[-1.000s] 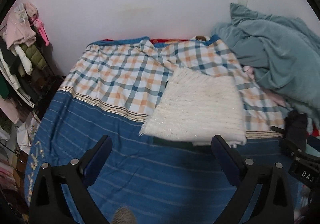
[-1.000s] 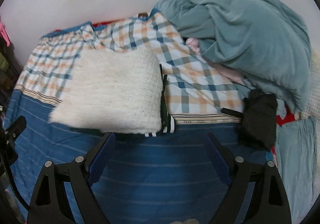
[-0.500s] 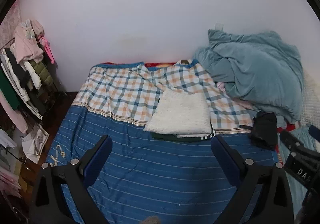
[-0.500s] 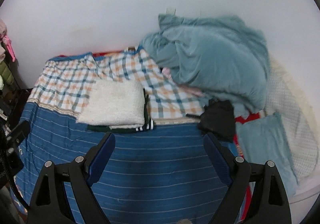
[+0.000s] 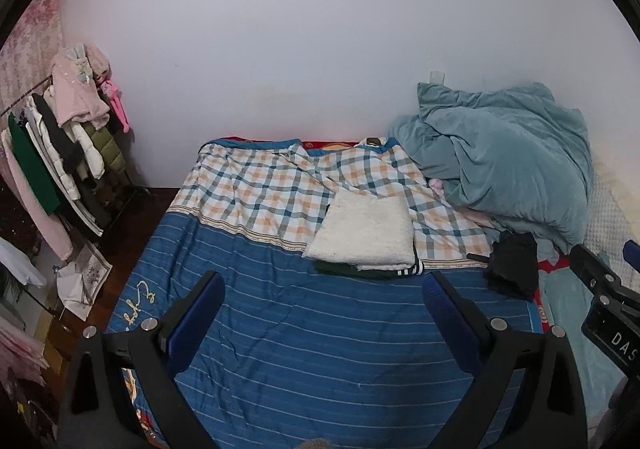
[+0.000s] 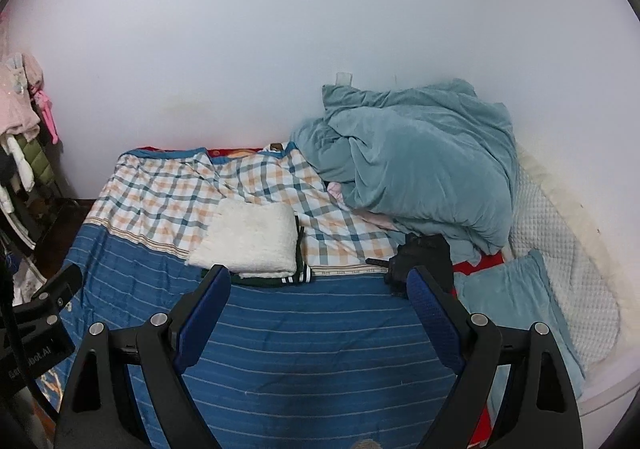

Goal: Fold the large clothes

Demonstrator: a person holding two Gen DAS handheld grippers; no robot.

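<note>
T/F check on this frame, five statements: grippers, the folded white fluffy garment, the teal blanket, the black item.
1. Both grippers hold cloth. False: the left gripper and right gripper are open, with nothing between the fingers.
2. The folded white fluffy garment lies on top of a dark green folded garment with striped trim. True.
3. The teal plush blanket is folded flat. False: it is bunched in a heap against the wall.
4. A crumpled black item lies right of the folded stack. True.
5. The folded stack sits on the floor. False: it sits on the blue striped and plaid bedspread.
</note>
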